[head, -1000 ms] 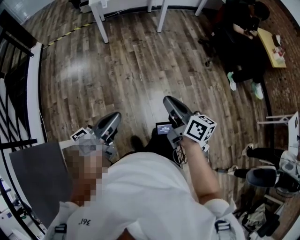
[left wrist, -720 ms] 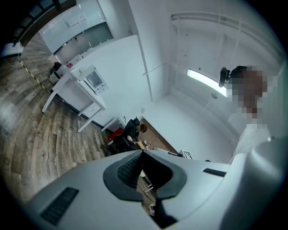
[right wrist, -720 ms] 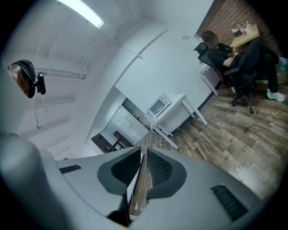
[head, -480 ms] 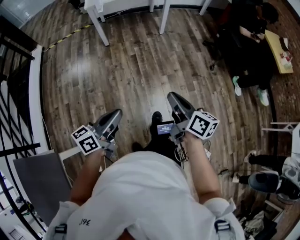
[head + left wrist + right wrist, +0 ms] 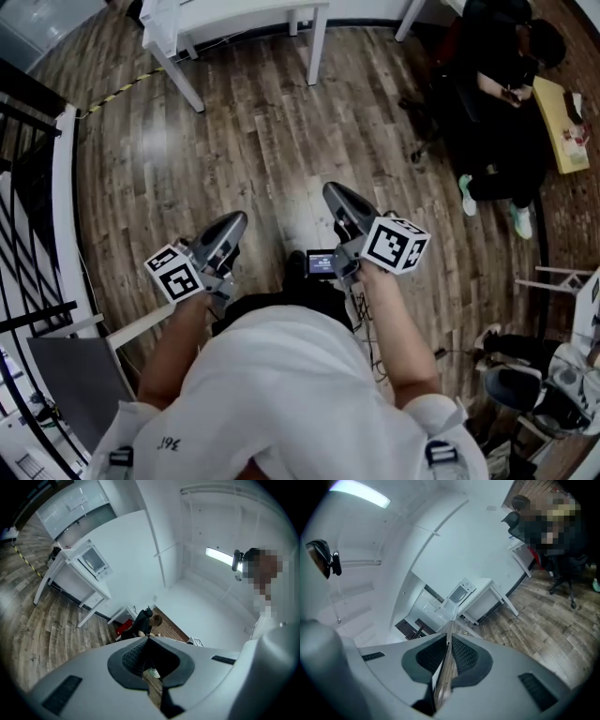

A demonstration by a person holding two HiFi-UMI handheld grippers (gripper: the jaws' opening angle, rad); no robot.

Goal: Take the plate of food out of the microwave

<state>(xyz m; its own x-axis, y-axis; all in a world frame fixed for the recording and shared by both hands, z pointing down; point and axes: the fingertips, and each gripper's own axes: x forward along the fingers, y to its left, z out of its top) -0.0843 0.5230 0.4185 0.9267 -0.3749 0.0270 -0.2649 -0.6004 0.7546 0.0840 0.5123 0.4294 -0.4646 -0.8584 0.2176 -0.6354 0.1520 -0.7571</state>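
Note:
The microwave (image 5: 93, 560) stands on a white table (image 5: 77, 581) across the room; the right gripper view shows the same microwave (image 5: 459, 594) from afar. No plate of food shows in any view. In the head view both grippers are held level over the wood floor in front of the person's body. My left gripper (image 5: 230, 225) is shut with nothing in it, its jaws (image 5: 148, 639) meeting at the tips. My right gripper (image 5: 335, 197) is also shut and empty, with only a thin slit behind its tips (image 5: 449, 637).
The white table (image 5: 234, 11) lies ahead at the head view's top edge. A person in black (image 5: 497, 84) sits at the upper right beside a yellow table (image 5: 562, 122). A black railing (image 5: 28, 187) and a grey board (image 5: 66, 375) line the left. A striped cable (image 5: 122, 84) crosses the floor.
The person has walked forward: the white table has come nearer at the top, and the grey board has slid down and left. Both grippers stay shut and empty.

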